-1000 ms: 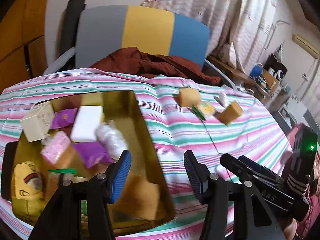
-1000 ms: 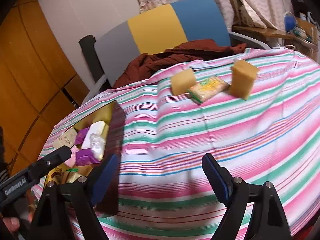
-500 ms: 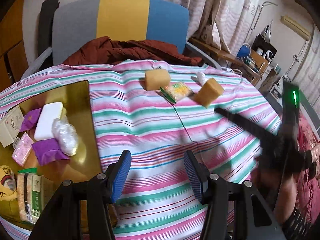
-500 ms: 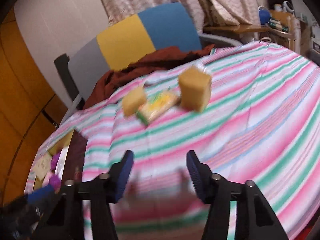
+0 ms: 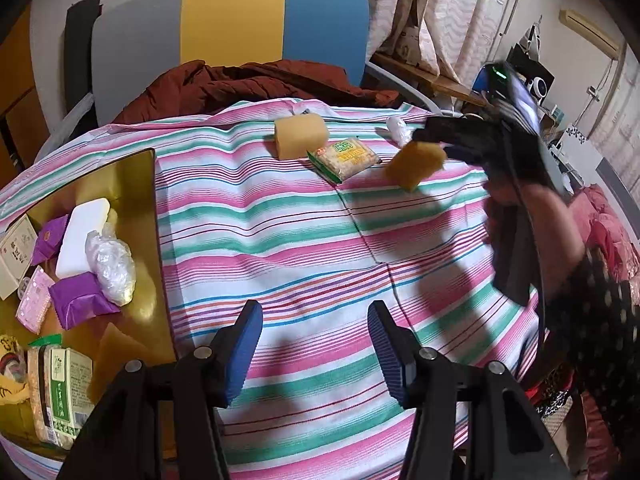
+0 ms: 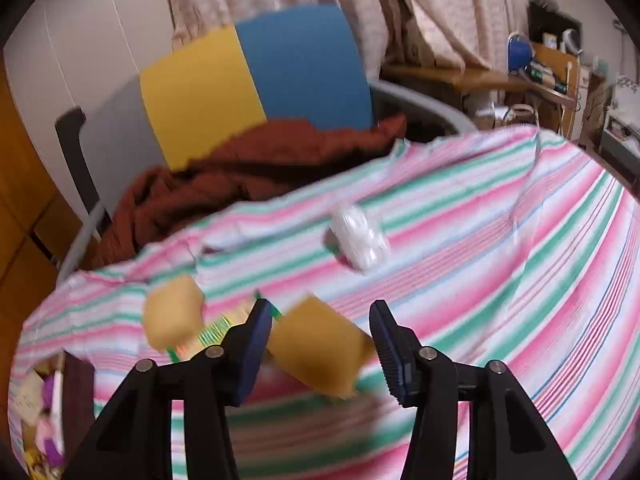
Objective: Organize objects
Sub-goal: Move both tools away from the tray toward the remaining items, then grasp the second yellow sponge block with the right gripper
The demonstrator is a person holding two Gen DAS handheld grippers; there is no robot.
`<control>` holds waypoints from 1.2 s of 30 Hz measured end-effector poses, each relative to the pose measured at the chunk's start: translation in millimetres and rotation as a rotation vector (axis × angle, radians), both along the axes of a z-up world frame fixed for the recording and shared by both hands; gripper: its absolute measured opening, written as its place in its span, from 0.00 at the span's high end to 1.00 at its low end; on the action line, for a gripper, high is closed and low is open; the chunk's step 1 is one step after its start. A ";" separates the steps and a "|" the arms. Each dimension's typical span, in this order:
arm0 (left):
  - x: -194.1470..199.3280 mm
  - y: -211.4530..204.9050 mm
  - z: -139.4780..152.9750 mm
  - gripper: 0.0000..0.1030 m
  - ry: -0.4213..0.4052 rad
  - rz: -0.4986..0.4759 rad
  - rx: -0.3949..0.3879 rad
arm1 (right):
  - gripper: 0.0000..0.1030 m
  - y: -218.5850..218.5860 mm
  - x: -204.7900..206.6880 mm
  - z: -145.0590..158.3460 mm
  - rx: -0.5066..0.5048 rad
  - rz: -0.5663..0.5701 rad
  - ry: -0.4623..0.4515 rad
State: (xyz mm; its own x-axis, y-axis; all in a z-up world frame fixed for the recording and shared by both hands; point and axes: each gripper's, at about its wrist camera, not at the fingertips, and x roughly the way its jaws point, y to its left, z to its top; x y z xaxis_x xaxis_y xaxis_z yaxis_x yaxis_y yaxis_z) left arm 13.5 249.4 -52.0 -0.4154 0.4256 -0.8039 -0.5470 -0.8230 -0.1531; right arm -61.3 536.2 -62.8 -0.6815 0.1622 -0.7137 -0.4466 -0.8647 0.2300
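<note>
Right gripper (image 6: 320, 344) is over the far part of the tabletop (image 5: 304, 240) (striped pink/green/white cloth), jaws closing w/ a tan sponge block (image 6: 320, 350) between them. The block's left face sits right at the left pad; a thin gap still shows at the right pad, so no pinch yet. The view is blurred.

A second tan sponge block (image 5: 300, 136) rests near the far edge, w/ a green-and-yellow snack packet (image 5: 346, 158) just beside it toward the near side. The packet's print is too small to read. A white crumpled plastic bundle (image 6: 360, 240) lies nearer the far right edge, apart from the rest.

Left gripper (image 5: 314, 348) hangs over the near middle of the tabletop, jaws spread, nothing between them.

A gold tray (image 5: 132, 184) sits at the left edge w/ sorted items: white bar (image 5: 82, 236), purple packets (image 5: 78, 304), clear plastic wad (image 5: 110, 264), cream card box (image 5: 16, 248) w/ dark writing (illegible), green-label pack (image 5: 60, 392) at the near end, its characters not legible.

Behind the far edge: a chair (image 5: 232, 36), grey/yellow/blue, w/ a rust-brown jacket (image 5: 248, 84) on it.
</note>
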 end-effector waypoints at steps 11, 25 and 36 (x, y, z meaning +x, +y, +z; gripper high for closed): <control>-6.7 18.5 -1.0 0.46 -0.010 -0.016 0.017 | 0.12 -6.2 105.3 -6.2 0.045 0.030 0.063; -41.7 55.8 -7.0 0.46 0.034 -0.038 -0.081 | 0.56 3.4 58.8 -43.6 -0.024 0.004 -0.015; -117.8 136.2 -32.5 0.46 0.012 -0.119 -0.180 | 0.58 -13.4 90.1 -44.6 0.072 -0.002 0.057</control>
State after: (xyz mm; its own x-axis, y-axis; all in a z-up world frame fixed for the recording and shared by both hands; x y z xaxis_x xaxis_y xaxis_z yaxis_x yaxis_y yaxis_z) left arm -104.3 385.6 -84.5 -0.3810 0.3220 -0.8667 -0.6427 -0.7662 -0.0022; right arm 28.9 522.8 -107.3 -0.7199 0.2132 -0.6605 -0.4367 -0.8788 0.1924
